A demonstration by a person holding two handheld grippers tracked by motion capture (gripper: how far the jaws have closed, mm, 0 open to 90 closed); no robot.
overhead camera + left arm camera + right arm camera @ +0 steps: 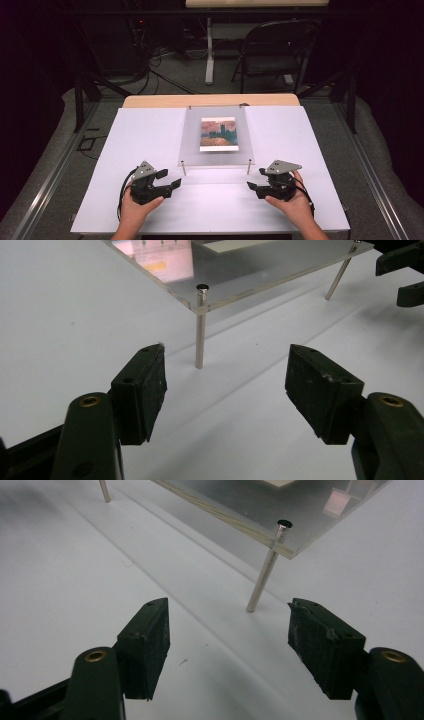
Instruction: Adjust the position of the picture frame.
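Observation:
A clear acrylic plate (192, 145) stands on thin metal legs in the middle of the white table (125, 150). A painted picture card (218, 134) lies on it. My left gripper (170, 179) is open near the plate's near-left leg (184, 168). My right gripper (256, 179) is open near the near-right leg (248, 166). In the left gripper view the open left gripper (227, 365) points at that leg (200, 335) under the plate (240, 270), with the right gripper (405, 275) beyond. In the right gripper view the open right gripper (227, 615) faces its leg (262, 575). Neither gripper holds anything.
Beyond the table's far wooden edge (210, 100) stand a dark folding chair (277, 50) and another table's white leg (209, 50). Cables (150, 65) lie on the floor. Bare white surface spreads left and right of the plate.

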